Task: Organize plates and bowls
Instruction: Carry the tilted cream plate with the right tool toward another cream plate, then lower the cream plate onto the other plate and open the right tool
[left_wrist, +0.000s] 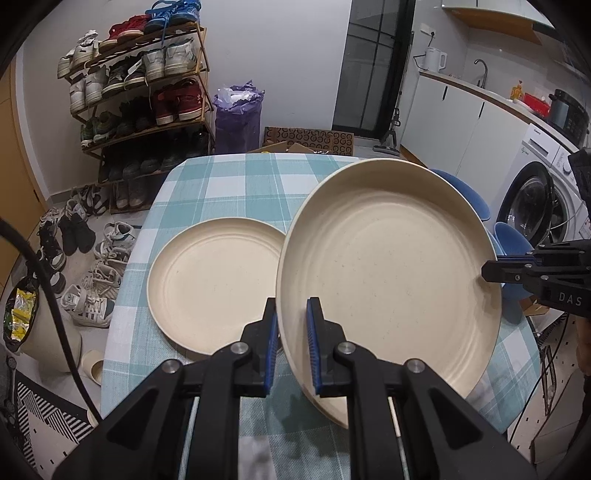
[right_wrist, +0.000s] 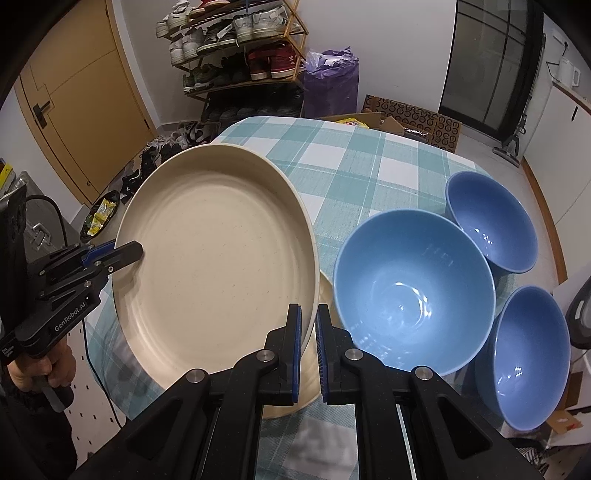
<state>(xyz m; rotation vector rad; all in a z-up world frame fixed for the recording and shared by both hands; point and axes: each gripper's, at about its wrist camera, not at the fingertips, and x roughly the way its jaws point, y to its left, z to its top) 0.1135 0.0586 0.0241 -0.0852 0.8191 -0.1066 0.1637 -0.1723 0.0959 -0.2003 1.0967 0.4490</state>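
- Cream-coloured large plate (left_wrist: 388, 273) is held tilted above the counter (left_wrist: 229, 184), its rim pinched from two sides.
- Left hand-held gripper (left_wrist: 291, 343) points steeply down, its blue-padded jaws clamped on the plate's near-left rim; in the right wrist view it reaches in from the left edge, with a hand (right_wrist: 40, 369) wrapped around its handle.
- Right hand-held gripper (right_wrist: 309, 350) also points steeply down, its jaws closed on the opposite rim of the same plate.
- Second cream plate (left_wrist: 218, 284) lies flat on the checked teal-and-white cloth, just beside and partly under the lifted one.
- Three blue bowls stand on the right side of the counter: a big bowl (right_wrist: 413, 291) nearest the raised plate, a small bowl (right_wrist: 491, 221) behind it, and another bowl (right_wrist: 532, 354) at the counter's near-right edge.
- Farther off, beyond the counter, a shoe rack (left_wrist: 144, 92) full of sneakers stands against the wall, with loose shoes on the floor below and a purple bag (left_wrist: 238, 114) next to it.
- On the far right a washing machine (left_wrist: 535, 199) sits under a worktop with a white kettle (left_wrist: 436, 59).
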